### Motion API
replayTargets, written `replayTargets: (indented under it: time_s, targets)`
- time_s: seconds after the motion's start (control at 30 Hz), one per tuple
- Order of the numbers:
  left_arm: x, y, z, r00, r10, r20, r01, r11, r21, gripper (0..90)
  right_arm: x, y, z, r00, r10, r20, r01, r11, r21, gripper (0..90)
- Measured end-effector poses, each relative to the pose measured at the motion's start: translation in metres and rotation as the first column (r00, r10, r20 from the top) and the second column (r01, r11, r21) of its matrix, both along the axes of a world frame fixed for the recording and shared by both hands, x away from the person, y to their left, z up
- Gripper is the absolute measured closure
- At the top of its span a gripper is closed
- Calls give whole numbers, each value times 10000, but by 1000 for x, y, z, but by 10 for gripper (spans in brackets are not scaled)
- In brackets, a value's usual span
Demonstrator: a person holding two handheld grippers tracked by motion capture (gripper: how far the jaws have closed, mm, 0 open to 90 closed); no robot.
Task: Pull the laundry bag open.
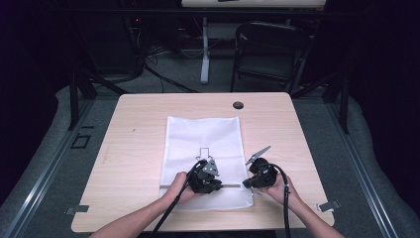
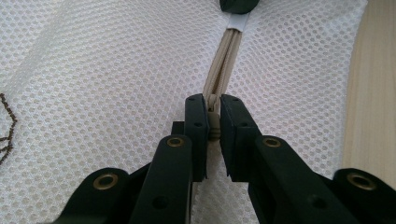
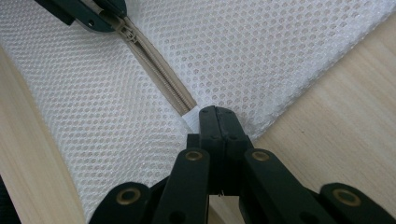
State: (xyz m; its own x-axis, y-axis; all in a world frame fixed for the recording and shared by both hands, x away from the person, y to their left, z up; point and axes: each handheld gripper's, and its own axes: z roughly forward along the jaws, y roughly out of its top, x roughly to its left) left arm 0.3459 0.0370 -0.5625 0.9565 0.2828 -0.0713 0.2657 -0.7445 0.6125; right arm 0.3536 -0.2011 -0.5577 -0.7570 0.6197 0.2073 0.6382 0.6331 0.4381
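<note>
Grippers point(image 2: 213, 122) point(image 3: 218, 122) pinch mesh bag's point(image 1: 203, 134) beige zipper point(image 3: 161, 74).

Both forearms bare, no sleeves in high view. Left gripper point(image 2: 213, 116) & right gripper point(image 3: 218, 122): black throughout, each w/ two flat blocky jaws on hinged link arms, brass-ringed pivots plus small dark screw holes. Grey triangular plate on top of each, black cable trailing back from each.
</note>
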Motion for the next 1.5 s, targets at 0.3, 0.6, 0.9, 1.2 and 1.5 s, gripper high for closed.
replayTargets:
  time_s: [0.3,0.6,0.9,1.2,1.5]
  targets:
    - [0,0,-1,10000,-32,-35,32,10000,-15,823,-1,1,-1,9998,-186,16,186,9996,198,900]
    - [-1,2,-1,10000,-42,-49,43,10000,47,823,0,0,0,10000,-13,-41,13,10000,19,900]
    - [-1,6,0,9999,-117,-33,117,9999,112,823,1,-2,0,9999,87,-80,-88,9999,-62,900]
    - [1,11,-1,9996,-193,-190,194,9998,53,821,0,-1,-2,9999,-127,-62,128,9998,178,900]
    - [7,6,-6,9981,-103,-610,96,9999,-116,806,0,1,1,10000,-30,-89,29,9999,-143,900]
